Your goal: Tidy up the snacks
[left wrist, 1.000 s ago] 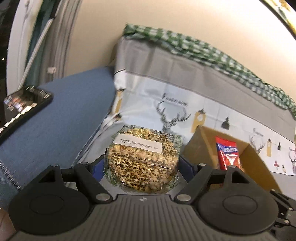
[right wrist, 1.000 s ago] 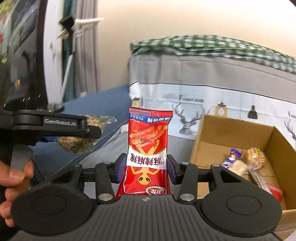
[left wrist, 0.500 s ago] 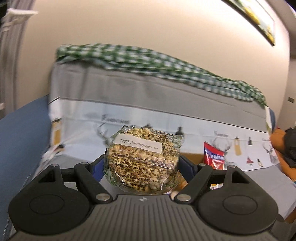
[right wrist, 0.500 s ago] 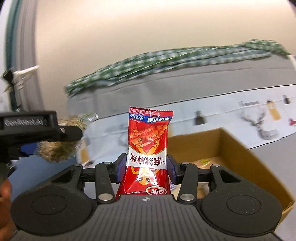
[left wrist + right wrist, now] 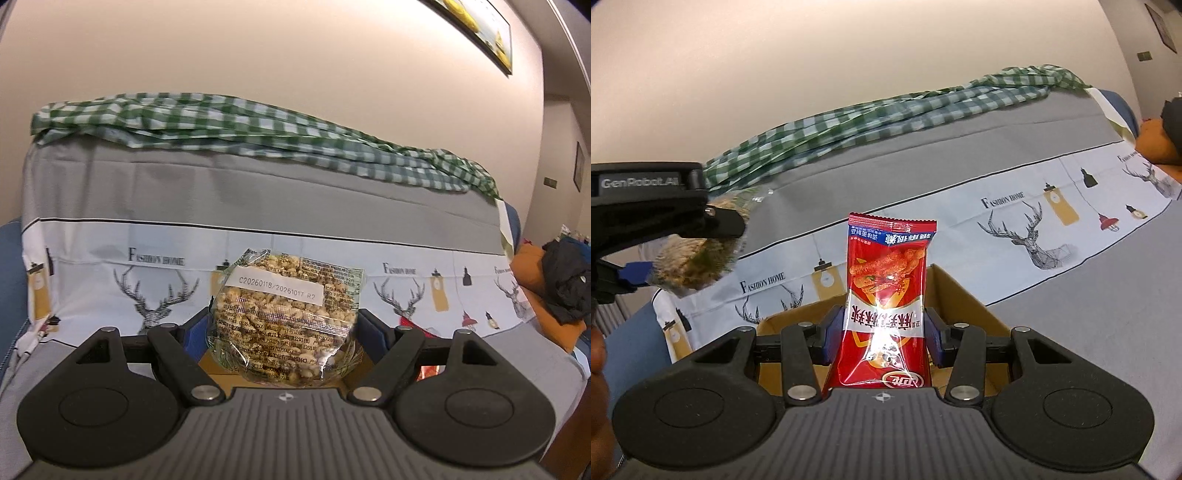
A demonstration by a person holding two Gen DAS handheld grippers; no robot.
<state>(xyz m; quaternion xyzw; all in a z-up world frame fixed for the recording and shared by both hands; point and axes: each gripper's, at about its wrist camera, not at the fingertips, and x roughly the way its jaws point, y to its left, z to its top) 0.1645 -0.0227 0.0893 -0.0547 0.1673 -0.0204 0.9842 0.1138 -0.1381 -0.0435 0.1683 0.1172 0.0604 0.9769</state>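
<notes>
My left gripper [image 5: 284,325] is shut on a clear bag of puffed grain snack [image 5: 286,317] with a white date label. My right gripper [image 5: 882,332] is shut on a red snack packet [image 5: 886,302], held upright. An open cardboard box [image 5: 964,299] stands on the sofa seat just beyond and below the right gripper; its inside is mostly hidden. A strip of the box [image 5: 218,367] shows under the left gripper. In the right wrist view the left gripper [image 5: 665,221] with its grain bag [image 5: 698,262] is at the left, above the box's left side.
A sofa back with a grey and deer-print cover [image 5: 155,266] fills the background, with a green checked cloth [image 5: 236,125] along its top. An orange cushion with dark clothes [image 5: 561,291] lies at the right. A beige wall is behind.
Both views have swung right and tilted up. The box has dropped low in both views. The phone and blue cushion at the left have left the left view. Both grips are unchanged.
</notes>
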